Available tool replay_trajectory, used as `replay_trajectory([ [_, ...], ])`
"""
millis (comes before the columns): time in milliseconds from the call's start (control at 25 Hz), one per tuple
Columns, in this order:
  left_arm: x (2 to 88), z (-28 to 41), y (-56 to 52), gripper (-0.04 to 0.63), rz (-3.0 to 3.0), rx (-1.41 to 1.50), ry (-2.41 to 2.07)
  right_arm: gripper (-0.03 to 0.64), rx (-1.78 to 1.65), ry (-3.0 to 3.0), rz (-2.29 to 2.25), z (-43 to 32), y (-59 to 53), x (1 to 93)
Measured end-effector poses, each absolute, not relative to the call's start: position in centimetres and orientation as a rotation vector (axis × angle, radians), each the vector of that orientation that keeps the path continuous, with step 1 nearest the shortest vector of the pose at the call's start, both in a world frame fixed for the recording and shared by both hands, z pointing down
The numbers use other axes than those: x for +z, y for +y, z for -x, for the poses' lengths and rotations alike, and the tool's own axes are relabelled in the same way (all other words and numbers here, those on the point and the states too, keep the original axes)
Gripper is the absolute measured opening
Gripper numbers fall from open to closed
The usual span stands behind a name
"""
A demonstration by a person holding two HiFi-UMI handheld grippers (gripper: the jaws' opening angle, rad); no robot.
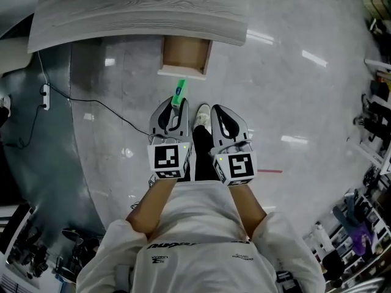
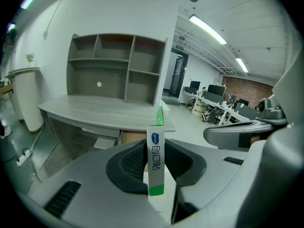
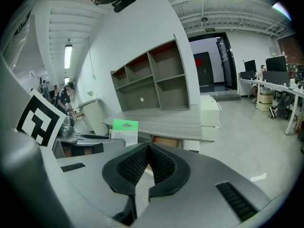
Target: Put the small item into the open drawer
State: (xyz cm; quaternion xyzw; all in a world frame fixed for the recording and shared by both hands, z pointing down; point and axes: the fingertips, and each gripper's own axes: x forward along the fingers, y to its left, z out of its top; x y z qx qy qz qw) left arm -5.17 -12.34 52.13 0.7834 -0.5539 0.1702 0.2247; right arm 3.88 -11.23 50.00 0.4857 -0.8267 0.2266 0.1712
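Left gripper [image 1: 176, 107] is clenched on the small green-and-white box [image 1: 179, 92], centre frame, held upright just below the open drawer [image 1: 183, 52] under the desk [image 1: 140, 8]. Right gripper [image 1: 215, 110] sits alongside, jaws pressed together, nothing between them.

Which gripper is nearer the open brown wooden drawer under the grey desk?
Left. The left gripper, shut on the small green-and-white box, points almost straight at the open brown wooden drawer. The right gripper, shut and empty, sits beside it, offset to the drawer's right.
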Motion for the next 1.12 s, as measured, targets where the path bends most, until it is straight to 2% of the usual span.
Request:
replay_trajectory([
  [1120, 68.2, 3.2, -20.1, 0.098, -2.005, 0.579, -1.566, 0.029, 0.714, -2.317, -1.275, -5.8, -12.6, 61.7],
])
